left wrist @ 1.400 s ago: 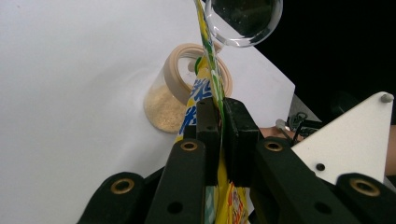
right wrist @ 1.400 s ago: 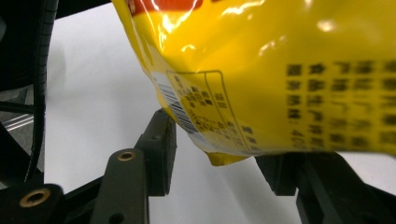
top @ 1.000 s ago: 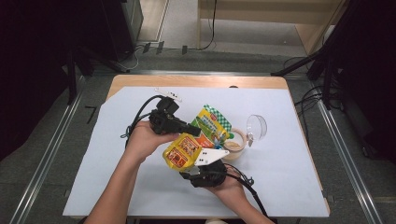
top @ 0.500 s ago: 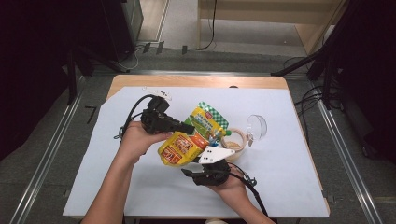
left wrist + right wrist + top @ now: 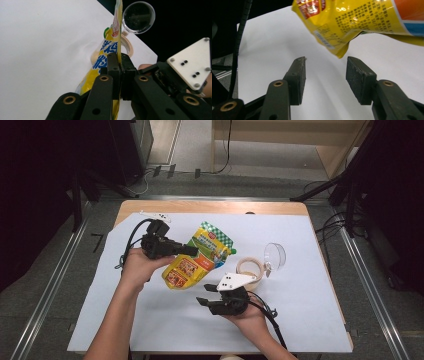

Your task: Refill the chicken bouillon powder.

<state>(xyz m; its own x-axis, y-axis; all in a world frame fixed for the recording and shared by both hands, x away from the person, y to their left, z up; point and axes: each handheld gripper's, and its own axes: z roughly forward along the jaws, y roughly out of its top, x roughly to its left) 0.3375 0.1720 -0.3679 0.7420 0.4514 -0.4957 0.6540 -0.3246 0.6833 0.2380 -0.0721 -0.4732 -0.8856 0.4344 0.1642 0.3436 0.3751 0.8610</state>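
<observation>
Pouch (image 5: 197, 257) lifted off the white worktop (image 5: 150, 320), edge clamped in left tool (image 5: 192, 251). Right tool (image 5: 204, 295) below its yellow corner, pads apart, nothing gripped. Second grasp and any pour not yet done.

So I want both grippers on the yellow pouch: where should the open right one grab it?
Probably the free bottom corner of the yellow pouch, coming from below: it hangs flat and thin just above the right gripper, while the left gripper pinches another edge.
</observation>
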